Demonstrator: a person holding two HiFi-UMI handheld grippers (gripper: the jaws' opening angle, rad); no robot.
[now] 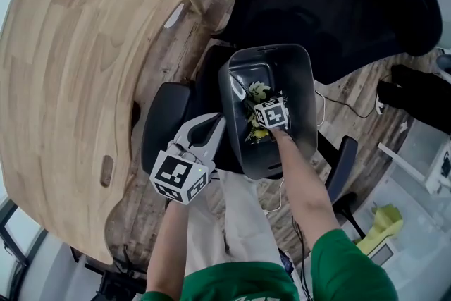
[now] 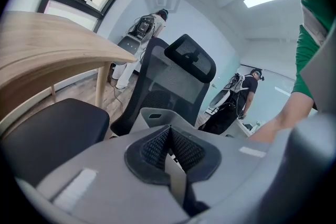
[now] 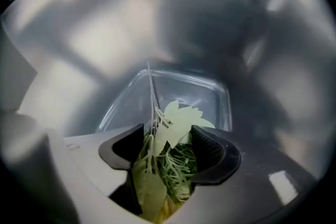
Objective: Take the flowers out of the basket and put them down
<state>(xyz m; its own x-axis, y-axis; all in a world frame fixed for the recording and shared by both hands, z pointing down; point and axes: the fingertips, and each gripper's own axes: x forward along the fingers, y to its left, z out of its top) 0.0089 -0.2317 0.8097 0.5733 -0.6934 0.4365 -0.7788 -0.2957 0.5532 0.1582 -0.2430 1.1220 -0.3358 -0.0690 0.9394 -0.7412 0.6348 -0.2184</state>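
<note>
Partly hidden flowers beneath right tool

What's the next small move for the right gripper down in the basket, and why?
Probably close the right gripper on the flowers: its jaws stand apart deep in the basket with the stems and leaves between them, and the left gripper pinches the basket's rim.

A black chair seat is under the grey basket, which seems to rest on it. The flowers lie in the basket's bottom. The chair stands on the wood floor beside a big wooden table. A thin cable lies on the floor.
</note>
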